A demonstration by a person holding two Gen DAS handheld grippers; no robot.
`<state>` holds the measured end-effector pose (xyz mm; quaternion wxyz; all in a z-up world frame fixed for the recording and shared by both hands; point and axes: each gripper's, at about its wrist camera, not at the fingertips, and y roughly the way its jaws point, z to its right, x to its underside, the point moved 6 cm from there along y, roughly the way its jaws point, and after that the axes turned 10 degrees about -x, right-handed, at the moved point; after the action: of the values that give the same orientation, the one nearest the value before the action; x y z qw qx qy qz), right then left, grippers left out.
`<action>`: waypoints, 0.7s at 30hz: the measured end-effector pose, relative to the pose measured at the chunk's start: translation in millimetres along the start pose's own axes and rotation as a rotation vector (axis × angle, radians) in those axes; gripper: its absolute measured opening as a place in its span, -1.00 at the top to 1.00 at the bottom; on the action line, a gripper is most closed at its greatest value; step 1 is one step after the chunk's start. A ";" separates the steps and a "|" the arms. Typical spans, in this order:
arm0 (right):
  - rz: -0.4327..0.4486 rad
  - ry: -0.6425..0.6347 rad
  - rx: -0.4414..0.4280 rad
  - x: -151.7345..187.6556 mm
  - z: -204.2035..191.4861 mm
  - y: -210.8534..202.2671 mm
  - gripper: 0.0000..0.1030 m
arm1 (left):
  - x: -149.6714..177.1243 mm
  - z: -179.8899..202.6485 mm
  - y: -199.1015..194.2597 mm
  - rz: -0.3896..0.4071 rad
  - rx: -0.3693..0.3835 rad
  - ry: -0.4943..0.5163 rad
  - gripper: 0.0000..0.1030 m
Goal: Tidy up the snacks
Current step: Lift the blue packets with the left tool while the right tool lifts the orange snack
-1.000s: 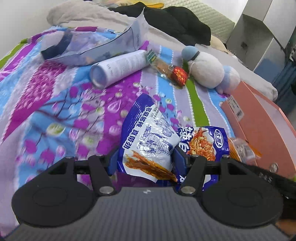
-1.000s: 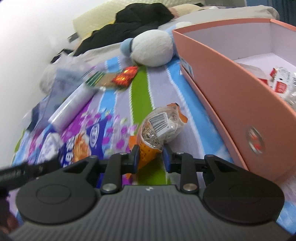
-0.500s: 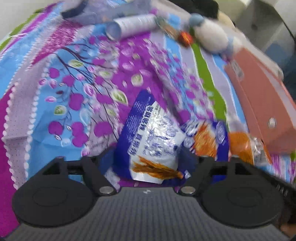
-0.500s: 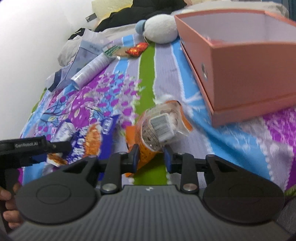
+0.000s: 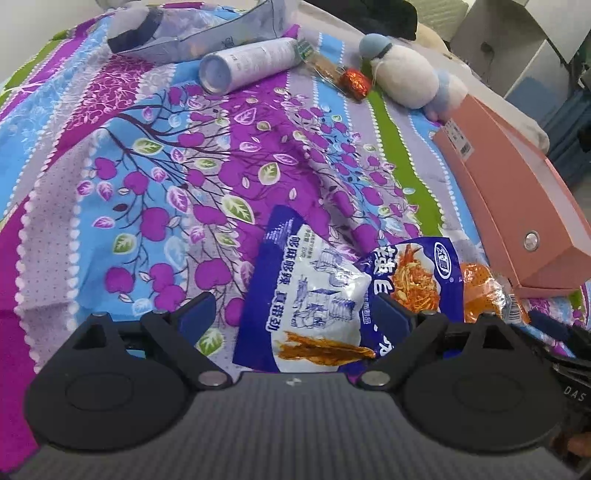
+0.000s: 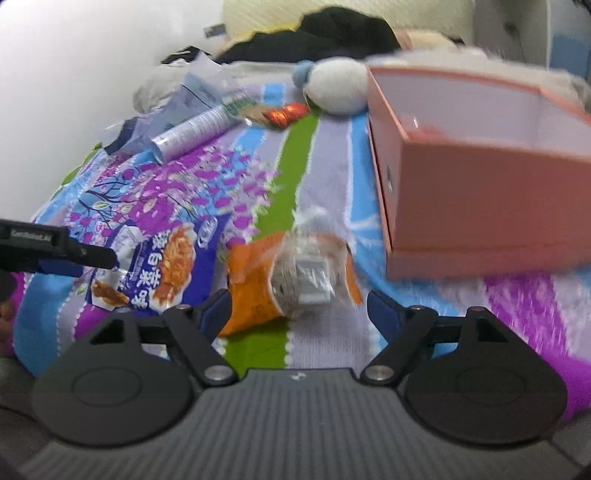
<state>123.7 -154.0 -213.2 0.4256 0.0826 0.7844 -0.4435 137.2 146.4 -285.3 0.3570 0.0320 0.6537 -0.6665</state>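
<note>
On the floral bedspread, both grippers' jaws are now opening, left gripper freeing the blue packet and right gripper the orange packet, both still unboxed.

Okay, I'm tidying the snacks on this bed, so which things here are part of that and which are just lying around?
Part of the job:
- blue and white snack bag
- blue noodle snack bag
- orange snack packet
- red foil snack
- pink box

Just lying about:
- white tube
- plush toy
- black clothing

R gripper opening; orange snack pkt btwn jaws; pink box beside
</note>
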 end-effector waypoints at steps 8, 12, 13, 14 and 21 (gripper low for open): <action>0.009 -0.093 0.036 -14.8 -7.5 18.9 -0.60 | 2.4 13.7 10.3 -0.003 0.006 0.059 -0.82; 0.000 -0.124 0.066 -13.8 -4.1 31.7 -0.60 | 3.0 18.5 12.8 0.015 0.000 0.086 -0.80; -0.008 -0.126 0.068 -12.3 -2.9 35.1 -0.60 | 2.7 19.5 13.5 0.020 -0.006 0.092 -0.80; -0.017 -0.123 0.060 -10.3 -1.7 38.7 -0.60 | 2.3 20.7 14.1 0.027 -0.011 0.098 -0.80; -0.052 -0.102 -0.016 1.4 -6.5 53.9 -0.62 | 2.9 28.7 22.3 0.026 -0.066 0.138 -0.71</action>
<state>146.3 -117.4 -246.4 0.4537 0.0360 0.7672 -0.4519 158.8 122.0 -301.5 0.3205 0.0748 0.6978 -0.6362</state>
